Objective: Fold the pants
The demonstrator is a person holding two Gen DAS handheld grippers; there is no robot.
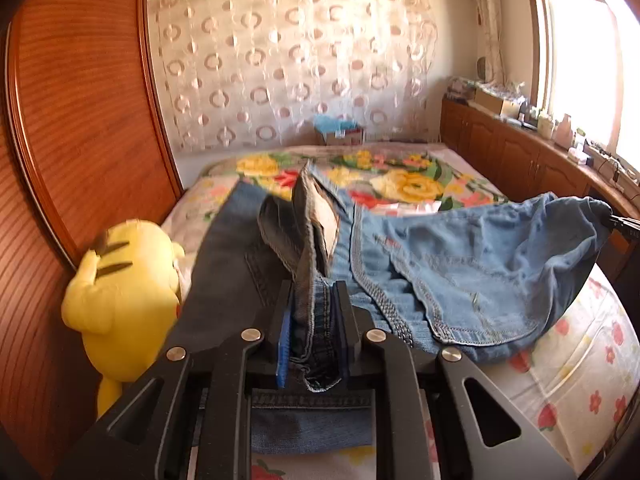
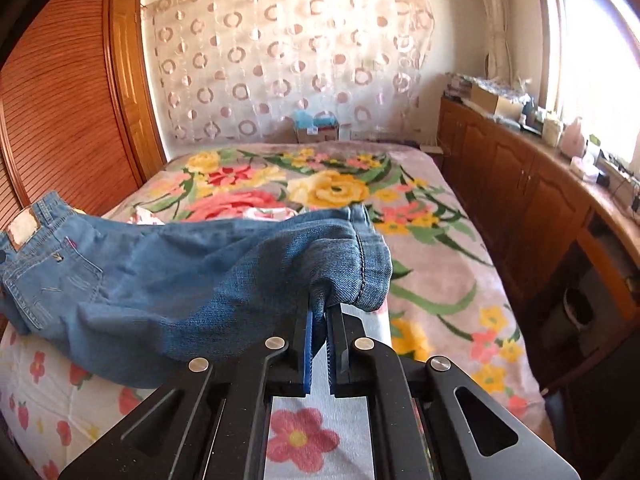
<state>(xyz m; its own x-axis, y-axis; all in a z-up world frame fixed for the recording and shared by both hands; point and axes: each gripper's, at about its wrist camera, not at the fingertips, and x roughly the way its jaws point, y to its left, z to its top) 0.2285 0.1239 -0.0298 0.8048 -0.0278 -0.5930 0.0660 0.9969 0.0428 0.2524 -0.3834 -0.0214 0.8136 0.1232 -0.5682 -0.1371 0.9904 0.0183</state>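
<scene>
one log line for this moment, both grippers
left gripper: shut on jeans | right gripper: shut on jeans | jeans: partly lifted off bed

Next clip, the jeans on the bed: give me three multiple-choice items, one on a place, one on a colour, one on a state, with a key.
1. Where is the yellow plush toy in the left wrist view?
A. Left of the jeans, by the wooden headboard
B. On the cabinet under the window
C. On top of the jeans

2. What colour are the pads of the right tool?
A. Red
B. Blue
C. White

3. What is the state of the left tool?
A. Open above the bed
B. Shut on nothing
C. Shut on the jeans

Key: 1 A, the toy sits between denim and headboard; 2 B, blue ribbed strips line its fingers; 3 C, a denim fold is pinched between its fingers.
</scene>
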